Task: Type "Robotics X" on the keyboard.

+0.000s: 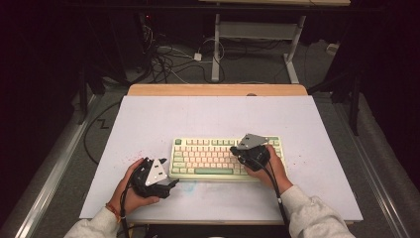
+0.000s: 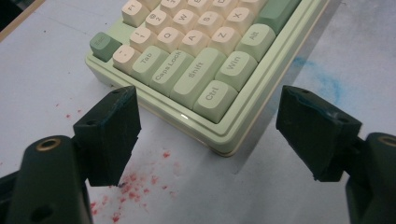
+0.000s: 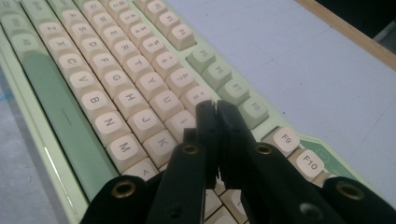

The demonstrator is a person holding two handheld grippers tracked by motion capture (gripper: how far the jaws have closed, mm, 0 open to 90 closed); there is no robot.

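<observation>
A pale green keyboard (image 1: 208, 157) with cream keys lies on the white table sheet (image 1: 198, 114), near its front edge. My left gripper (image 1: 169, 185) rests on the sheet just off the keyboard's front left corner. In the left gripper view its jaws (image 2: 208, 97) stand wide open with nothing between them, facing the Ctrl key corner of the keyboard (image 2: 205, 70). My right gripper (image 1: 233, 149) hovers over the right half of the keys and points left. Its jaws (image 3: 216, 105) are pressed together and hold nothing, with the tips above the keyboard (image 3: 116, 84) near the number row.
Red specks (image 1: 131, 157) (image 2: 135, 182) dot the sheet left of the keyboard, and a blue smear (image 2: 327, 79) marks it near the front. A wooden table edge (image 1: 218, 89) runs along the far side. Cables and a desk frame (image 1: 216, 44) stand on the floor beyond.
</observation>
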